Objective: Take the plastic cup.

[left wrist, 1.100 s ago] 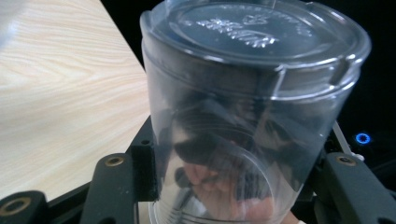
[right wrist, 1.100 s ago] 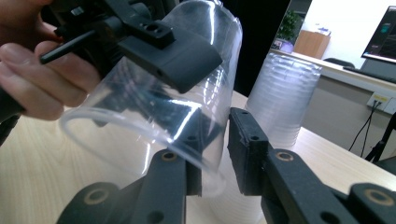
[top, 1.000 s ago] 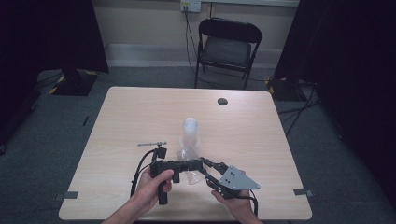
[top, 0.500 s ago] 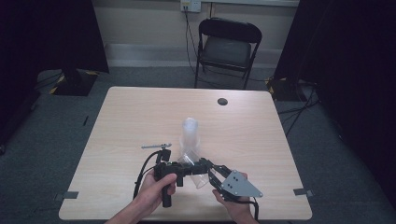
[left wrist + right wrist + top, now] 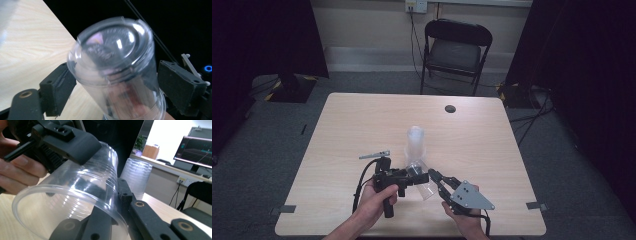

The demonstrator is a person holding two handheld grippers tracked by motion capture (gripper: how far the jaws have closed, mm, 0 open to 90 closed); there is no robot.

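The cup (image 5: 424, 181) lies tilted on its side just above the near table (image 5: 337, 130) edge, in front of the cup stack (image 5: 415, 145), with its base toward your left gripper (image 5: 414, 176) and its mouth toward your right gripper (image 5: 438, 179). Your right gripper is clamped on the cup's rim wall, one jaw inside and one outside. Your left gripper's jaws have just been opening and now stand either side of the cup's base end, the right-hand pad clear of the wall.

cup (image 5: 426, 186): clear | table (image 5: 362, 125): pale wood grain | chair (image 5: 455, 50): black | floor (image 5: 272, 150): grey
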